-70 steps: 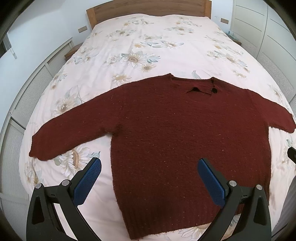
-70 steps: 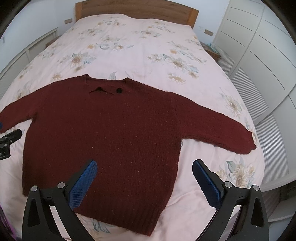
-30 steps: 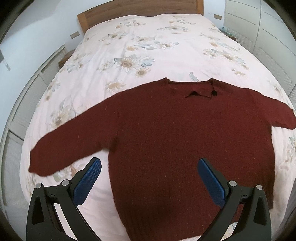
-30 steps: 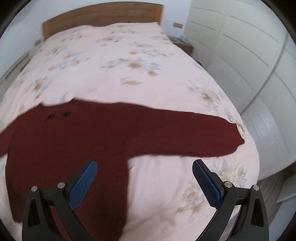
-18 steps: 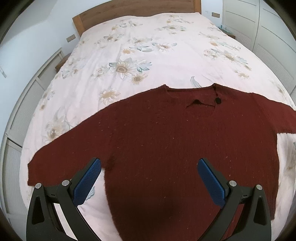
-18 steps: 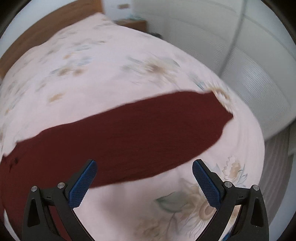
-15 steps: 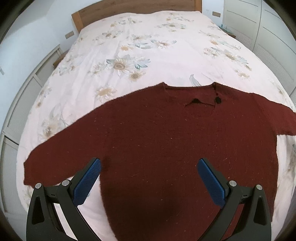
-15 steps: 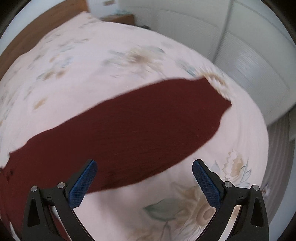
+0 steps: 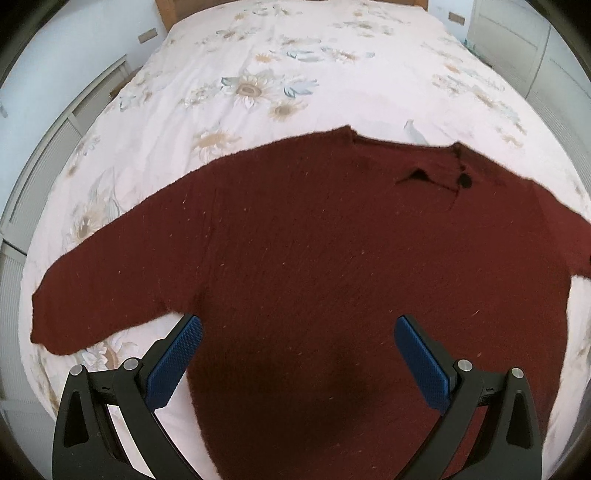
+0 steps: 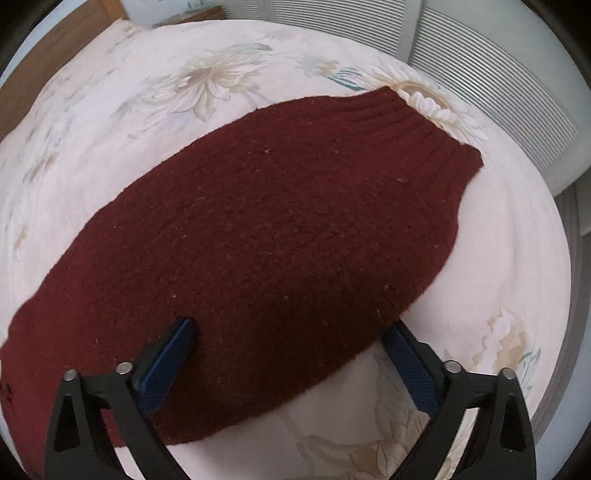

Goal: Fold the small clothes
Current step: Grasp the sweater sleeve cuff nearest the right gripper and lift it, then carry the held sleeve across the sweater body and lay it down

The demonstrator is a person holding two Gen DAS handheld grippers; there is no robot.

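A dark red knitted sweater [image 9: 314, 251] lies flat and face up on the bed, sleeves spread out to both sides, neckline with a dark button [image 9: 463, 181] towards the headboard. My left gripper [image 9: 297, 343] is open and empty, low over the sweater's body near its left side. My right gripper [image 10: 288, 343] is open and empty, close above the sweater's right sleeve [image 10: 280, 221], its two fingers either side of the sleeve's width. The ribbed cuff [image 10: 417, 122] lies beyond it near the bed's edge.
The bed has a pale pink cover with a flower print [image 9: 332, 66] and a wooden headboard [image 9: 173, 7] at the far end. White louvred wardrobe doors [image 10: 480, 81] stand just past the bed's right edge. White panelling [image 9: 44, 147] runs along the left side.
My right gripper has swung right and dropped close over the right sleeve. My left gripper has moved forward and lower over the sweater's body. The sweater has not moved.
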